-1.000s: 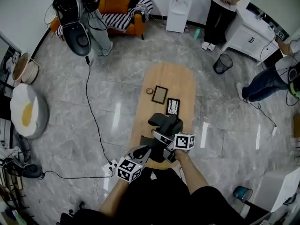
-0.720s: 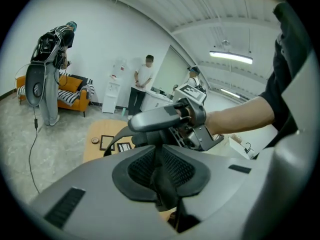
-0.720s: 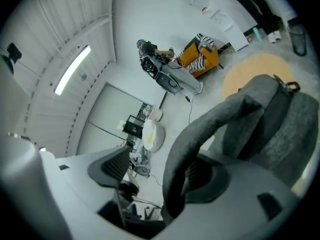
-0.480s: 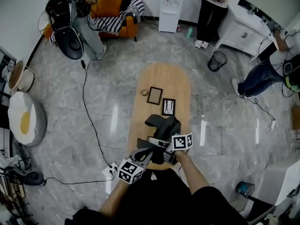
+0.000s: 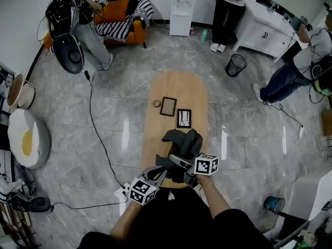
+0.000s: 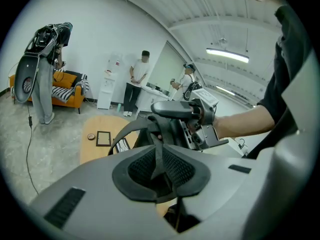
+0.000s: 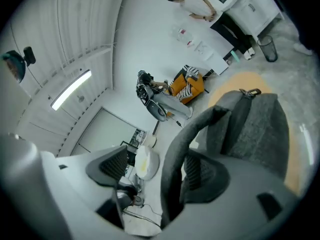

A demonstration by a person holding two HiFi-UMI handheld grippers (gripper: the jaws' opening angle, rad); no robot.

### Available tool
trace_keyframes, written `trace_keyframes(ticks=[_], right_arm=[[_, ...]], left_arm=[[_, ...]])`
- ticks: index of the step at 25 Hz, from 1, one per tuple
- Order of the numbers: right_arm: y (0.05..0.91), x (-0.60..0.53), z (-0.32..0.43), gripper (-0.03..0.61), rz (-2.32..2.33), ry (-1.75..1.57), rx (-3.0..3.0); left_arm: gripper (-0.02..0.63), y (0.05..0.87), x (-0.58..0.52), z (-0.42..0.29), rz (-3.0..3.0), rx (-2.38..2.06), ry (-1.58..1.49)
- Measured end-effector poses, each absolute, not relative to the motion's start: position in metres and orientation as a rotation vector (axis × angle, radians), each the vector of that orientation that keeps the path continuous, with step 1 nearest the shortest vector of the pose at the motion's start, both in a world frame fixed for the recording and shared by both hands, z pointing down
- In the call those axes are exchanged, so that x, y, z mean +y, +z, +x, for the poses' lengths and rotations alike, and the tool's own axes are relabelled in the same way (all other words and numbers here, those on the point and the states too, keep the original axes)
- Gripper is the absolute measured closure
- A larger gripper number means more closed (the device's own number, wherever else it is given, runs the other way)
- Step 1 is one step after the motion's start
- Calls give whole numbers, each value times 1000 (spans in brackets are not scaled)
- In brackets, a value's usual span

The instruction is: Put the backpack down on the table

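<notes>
A dark grey backpack [image 5: 181,141] sits on the near end of the oval wooden table [image 5: 176,90]. My left gripper [image 5: 163,171] reaches it from the near left. In the left gripper view its pads are shut on a thin black strap [image 6: 157,156] of the backpack. My right gripper [image 5: 182,165] is at the bag's near side and stands open. In the right gripper view a grey shoulder strap [image 7: 172,159] runs between the wide-apart jaws, close to the right-hand pad [image 7: 200,176], and the backpack's body [image 7: 255,129] lies beyond on the table [image 7: 295,169].
Two small picture frames [image 5: 167,106] [image 5: 184,118] and a small round object [image 5: 156,103] lie mid-table beyond the bag. A black cable [image 5: 96,134] and a power strip [image 5: 122,191] are on the floor at left. People stand at the room's far side, with a bin [image 5: 236,64] there.
The right gripper has drawn back slightly toward me and to the right. The backpack and the left gripper stay where they were.
</notes>
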State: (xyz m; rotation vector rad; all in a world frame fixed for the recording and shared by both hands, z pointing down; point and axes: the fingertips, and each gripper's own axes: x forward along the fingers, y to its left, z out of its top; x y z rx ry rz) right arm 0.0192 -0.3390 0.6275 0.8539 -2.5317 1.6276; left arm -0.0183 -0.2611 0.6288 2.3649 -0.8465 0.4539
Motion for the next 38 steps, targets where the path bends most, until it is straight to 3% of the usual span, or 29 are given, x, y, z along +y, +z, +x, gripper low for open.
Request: trace_keyframes(ticks=[17,19,21,22,27,38], right_arm=[[626,-289,129,222,911,1578,-2372],[634,-283,153,285,957,1589,-2298],[645,-279,173,440,1017,1578,-2217],[650,-278,181,486,1041,1572,-2189],[662,-267,203,497,1105,1612,-2106],[750,-220,337,509,1323,1517,-1659]], left_arm=[[568,629,-257,14,2437,-682,497],[568,630,-255,17,2435,-670,502],[568,631,-253,19,2434,-657,508],[568,632,-253,20,2433,-651,512],[568,633,-250,20,2434,-637,524],[568,634,-241,37,2427,-599,613]])
